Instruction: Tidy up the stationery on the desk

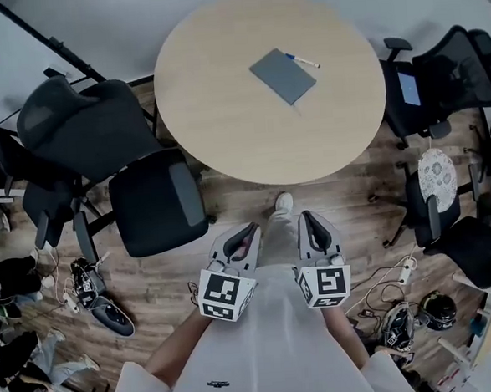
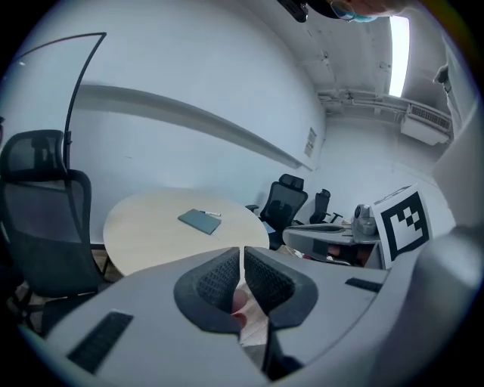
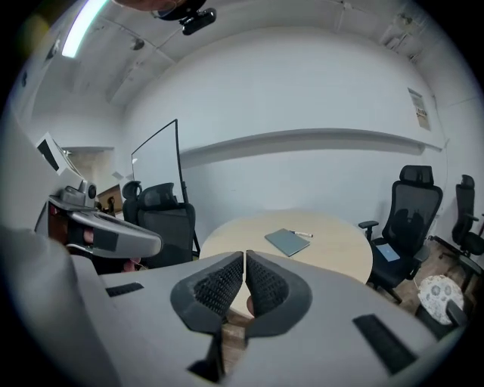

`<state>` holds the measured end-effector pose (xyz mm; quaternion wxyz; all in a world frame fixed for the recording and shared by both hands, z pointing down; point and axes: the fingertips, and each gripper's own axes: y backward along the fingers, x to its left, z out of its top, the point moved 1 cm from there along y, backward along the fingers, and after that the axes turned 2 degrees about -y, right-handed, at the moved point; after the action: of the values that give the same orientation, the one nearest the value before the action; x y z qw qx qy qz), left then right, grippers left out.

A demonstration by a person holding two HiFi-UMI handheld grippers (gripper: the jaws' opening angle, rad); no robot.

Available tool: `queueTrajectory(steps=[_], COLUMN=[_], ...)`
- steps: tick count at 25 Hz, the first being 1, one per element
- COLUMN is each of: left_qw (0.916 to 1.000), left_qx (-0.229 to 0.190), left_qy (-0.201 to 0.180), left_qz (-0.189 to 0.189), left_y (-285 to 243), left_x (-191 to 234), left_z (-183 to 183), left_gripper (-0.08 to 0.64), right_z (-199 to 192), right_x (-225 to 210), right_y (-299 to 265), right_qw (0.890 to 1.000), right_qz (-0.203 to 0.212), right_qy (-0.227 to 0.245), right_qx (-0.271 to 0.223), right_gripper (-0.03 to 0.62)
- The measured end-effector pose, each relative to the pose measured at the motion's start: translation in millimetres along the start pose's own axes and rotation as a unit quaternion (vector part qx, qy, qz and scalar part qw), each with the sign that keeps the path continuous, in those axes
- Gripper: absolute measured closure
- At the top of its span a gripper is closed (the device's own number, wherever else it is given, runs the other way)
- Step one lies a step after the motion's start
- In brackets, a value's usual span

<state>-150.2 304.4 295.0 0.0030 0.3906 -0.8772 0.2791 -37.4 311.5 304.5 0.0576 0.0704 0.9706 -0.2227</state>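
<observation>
A grey notebook [image 1: 282, 76] lies on the round wooden table [image 1: 224, 125], with a white pen [image 1: 303, 60] beside its far right edge. The notebook [image 2: 200, 221] and the pen [image 2: 212, 214] also show in the left gripper view, and the notebook [image 3: 287, 242] and pen [image 3: 302, 233] in the right gripper view. My left gripper [image 1: 250, 230] and right gripper [image 1: 307, 218] are held side by side in front of me, well short of the table, both shut with nothing between the jaws.
A black office chair [image 1: 118, 166] stands at the table's left. More chairs [image 1: 438, 77] stand at the right. Cables, shoes and helmets [image 1: 413, 317] litter the wooden floor on both sides. My own foot [image 1: 284, 202] shows near the table's near edge.
</observation>
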Motion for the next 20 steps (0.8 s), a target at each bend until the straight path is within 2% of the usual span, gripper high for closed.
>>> queueTrajectory(steps=[5,10,15,20], left_qw=[0.9995,0.9993,0.9985,0.9983], left_qx=[0.009,0.019,0.029,0.044], left_qy=[0.016,-0.002,0.007,0.019], left_qz=[0.026,0.032,0.047,0.031], left_y=[-79,-146,-184,-213], left_x=[4,-7,8,14], left_z=[49,85,101,110], left_gripper=[0.526,0.526,0.526,0.526], right_z=[38,68,80,81], right_x=[-64,-118,-144,-161], right_y=[-48,-89,-132,-160], right_qw=[1.0,0.999,0.997,0.996], right_qz=[0.023,0.05,0.07,0.074], right_qy=[-0.007,-0.003,-0.011,-0.01], right_qx=[0.005,-0.004,0.014,0.042], right_gripper=[0.555,0.555,0.555,0.554])
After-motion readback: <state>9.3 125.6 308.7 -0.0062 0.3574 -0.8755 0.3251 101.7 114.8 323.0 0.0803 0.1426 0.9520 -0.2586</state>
